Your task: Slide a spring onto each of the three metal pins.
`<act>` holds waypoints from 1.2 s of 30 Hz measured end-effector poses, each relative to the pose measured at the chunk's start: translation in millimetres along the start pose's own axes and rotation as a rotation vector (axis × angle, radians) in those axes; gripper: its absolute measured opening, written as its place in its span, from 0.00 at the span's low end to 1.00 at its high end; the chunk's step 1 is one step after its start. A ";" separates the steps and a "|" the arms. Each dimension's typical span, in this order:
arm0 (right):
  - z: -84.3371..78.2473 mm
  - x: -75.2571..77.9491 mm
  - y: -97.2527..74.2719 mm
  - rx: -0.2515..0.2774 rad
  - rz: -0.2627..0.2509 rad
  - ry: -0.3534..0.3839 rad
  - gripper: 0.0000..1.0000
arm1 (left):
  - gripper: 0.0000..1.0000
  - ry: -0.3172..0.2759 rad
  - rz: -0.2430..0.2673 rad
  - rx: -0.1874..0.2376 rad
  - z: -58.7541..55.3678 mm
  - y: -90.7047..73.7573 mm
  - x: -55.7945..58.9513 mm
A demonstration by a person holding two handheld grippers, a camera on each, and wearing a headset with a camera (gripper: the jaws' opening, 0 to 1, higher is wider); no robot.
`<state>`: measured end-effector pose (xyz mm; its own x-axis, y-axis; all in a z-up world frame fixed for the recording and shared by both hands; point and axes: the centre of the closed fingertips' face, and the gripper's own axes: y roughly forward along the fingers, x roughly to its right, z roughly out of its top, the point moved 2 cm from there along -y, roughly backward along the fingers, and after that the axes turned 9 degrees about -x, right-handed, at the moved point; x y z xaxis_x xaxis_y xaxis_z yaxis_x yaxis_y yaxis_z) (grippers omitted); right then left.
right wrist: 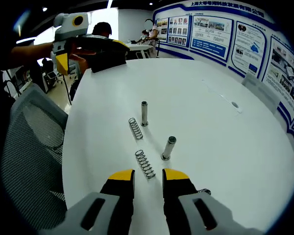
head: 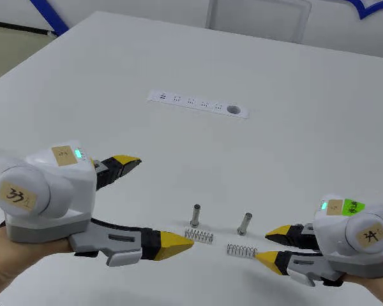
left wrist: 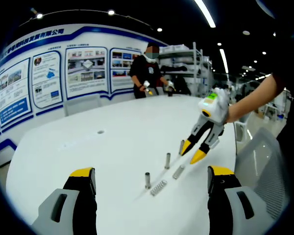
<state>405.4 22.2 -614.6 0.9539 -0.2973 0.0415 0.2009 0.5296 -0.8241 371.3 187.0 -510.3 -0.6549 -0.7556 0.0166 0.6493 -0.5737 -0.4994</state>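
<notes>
White tabletop is stretching away under the headset camera, with a power strip lying flat near its middle and a chair back standing at the far edge. Close in front of me I am seeing two metal pins standing upright, the left pin and the right pin, a little apart. The left spring is lying flat just in front of the left pin, and the right spring is lying flat before the right pin.

I am holding the left gripper with its jaws spread wide and nothing between them, its lower tip pointing at the left spring from close by. The right gripper is hovering with its jaws at a narrow gap, empty. Its lower tip is sitting just beside the end of the right spring, and I cannot tell whether they are touching.

In the left gripper view a third pin is standing right by the right gripper's yellow tips, and another person is standing at the table's far end.
</notes>
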 end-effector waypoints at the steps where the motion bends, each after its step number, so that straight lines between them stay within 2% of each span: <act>1: -0.3 -0.2 1.4 -0.008 0.001 -0.009 0.23 | 0.97 0.000 0.001 -0.002 -0.5 0.0 -0.2; 3: -0.8 -0.6 4.6 -0.021 0.005 -0.029 0.23 | 0.97 -0.002 0.002 -0.008 -2.1 0.2 -0.8; 9: -7.5 2.6 17.7 -0.056 0.027 -0.014 0.23 | 0.96 -0.009 0.006 -0.022 -7.4 2.4 -2.0; 18: -10.3 1.6 34.7 -0.076 0.050 0.002 0.22 | 0.96 -0.020 0.002 -0.045 -16.7 3.6 0.9; 31: -12.0 -2.1 35.1 -0.089 0.076 0.002 0.13 | 0.95 -0.022 0.000 -0.046 -17.6 3.9 0.2; 36: -12.2 -2.9 34.8 -0.090 0.064 -0.001 0.12 | 0.95 -0.009 -0.009 -0.054 -16.1 5.5 2.9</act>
<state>406.9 31.8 -650.3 0.9644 -0.2641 -0.0124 0.1187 0.4744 -0.8723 366.7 186.7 -526.9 -0.6573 -0.7531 0.0290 0.6213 -0.5632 -0.5448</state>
